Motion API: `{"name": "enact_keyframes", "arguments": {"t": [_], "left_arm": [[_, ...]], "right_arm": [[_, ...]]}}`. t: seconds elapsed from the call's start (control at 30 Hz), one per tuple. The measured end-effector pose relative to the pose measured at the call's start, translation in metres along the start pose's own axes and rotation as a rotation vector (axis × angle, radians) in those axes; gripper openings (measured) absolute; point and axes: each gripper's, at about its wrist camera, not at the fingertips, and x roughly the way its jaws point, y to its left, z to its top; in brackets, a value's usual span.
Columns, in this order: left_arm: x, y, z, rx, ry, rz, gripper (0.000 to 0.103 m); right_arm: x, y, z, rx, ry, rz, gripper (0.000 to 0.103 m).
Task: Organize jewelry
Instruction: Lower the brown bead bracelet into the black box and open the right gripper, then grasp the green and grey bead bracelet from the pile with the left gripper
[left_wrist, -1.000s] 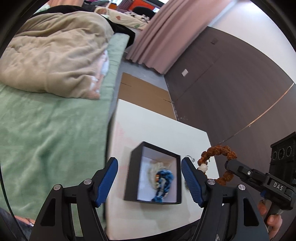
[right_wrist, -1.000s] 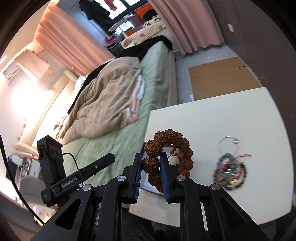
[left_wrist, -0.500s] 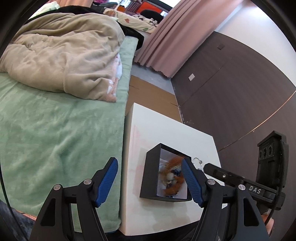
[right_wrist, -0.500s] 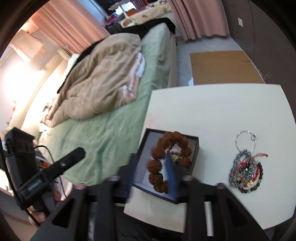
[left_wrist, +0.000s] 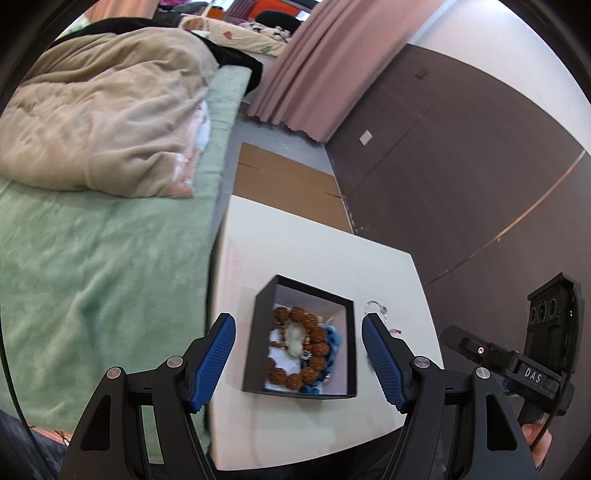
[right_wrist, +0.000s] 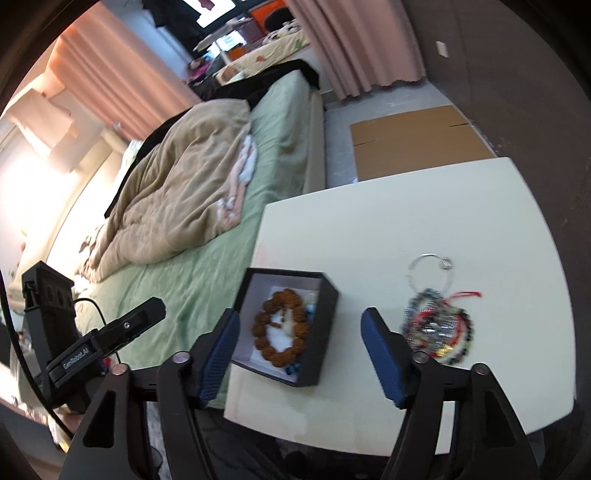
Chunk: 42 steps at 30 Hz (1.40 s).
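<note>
Now the brown bead bracelet (right_wrist: 279, 328) lies inside the black box (right_wrist: 324, 343), and the right hand-held gripper (right_wrist: 299, 354) has let go of it. A second ago that gripper was pinching the bracelet above the surface. Its two blue fingers (right_wrist: 382, 363) are now spread wide apart with nothing between them.

The left hand-held gripper (left_wrist: 297, 363) is spread wide too and holds nothing. It hangs above the near edge of the white surface (left_wrist: 317, 251), with the box showing between its fingers.

The box sits near the left edge of the surface, close to the bed (right_wrist: 207, 266). The brown bracelet (left_wrist: 301, 347) makes a ring on the white bottom of the box. Something blue (left_wrist: 334, 341) peeks out beside it, maybe more beads, but it is too blurry to tell.

A pile of colorful bracelets (right_wrist: 437, 330) lies on the surface to the right of the box, apart from it. A thin silver ring (right_wrist: 428, 267) rests at the far side of that pile.

A tan blanket (left_wrist: 99, 122) lies bunched on the green bed.
</note>
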Motion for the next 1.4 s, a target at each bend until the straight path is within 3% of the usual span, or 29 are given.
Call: {"name": "enact_keyframes", "arguments": {"t": [0.1, 0.23, 0.3, 0.37, 0.43, 0.6, 0.8, 0.97, 1.07, 1.27, 1.33, 1.4], "left_arm": [[0.005, -0.014, 0.000, 0.028, 0.009, 0.002, 0.072], [0.012, -0.035, -0.001, 0.072, 0.019, 0.007, 0.072], [0.017, -0.047, -0.002, 0.095, 0.029, 0.008, 0.072], [0.023, -0.060, -0.003, 0.117, 0.045, 0.011, 0.079], [0.028, -0.074, -0.006, 0.145, 0.052, 0.009, 0.086], [0.044, -0.110, -0.017, 0.221, 0.093, 0.024, 0.086], [0.068, -0.138, -0.031, 0.288, 0.147, 0.033, 0.086], [0.091, -0.154, -0.040, 0.314, 0.184, 0.040, 0.077], [0.106, -0.164, -0.046, 0.335, 0.212, 0.050, 0.067], [0.139, -0.180, -0.062, 0.387, 0.273, 0.075, 0.049], [0.152, -0.184, -0.067, 0.401, 0.296, 0.087, 0.039], [0.162, -0.187, -0.071, 0.412, 0.307, 0.098, 0.036]], "right_arm": [[-0.006, -0.016, 0.001, 0.033, -0.002, 0.000, 0.075], [-0.016, -0.036, 0.001, 0.070, -0.022, -0.006, 0.096], [-0.021, -0.046, -0.001, 0.085, -0.027, 0.005, 0.097], [-0.024, -0.056, -0.002, 0.099, -0.029, 0.005, 0.102], [-0.026, -0.066, -0.004, 0.114, -0.045, 0.011, 0.103], [-0.032, -0.096, -0.016, 0.157, -0.099, 0.073, 0.103], [-0.043, -0.128, -0.031, 0.255, -0.151, 0.089, 0.103], [-0.052, -0.156, -0.039, 0.365, -0.181, 0.099, 0.103], [-0.052, -0.170, -0.043, 0.424, -0.177, 0.105, 0.103], [-0.050, -0.175, -0.043, 0.433, -0.174, 0.085, 0.103], [-0.045, -0.180, -0.043, 0.460, -0.161, 0.096, 0.103], [-0.043, -0.185, -0.043, 0.478, -0.152, 0.104, 0.103]]}}
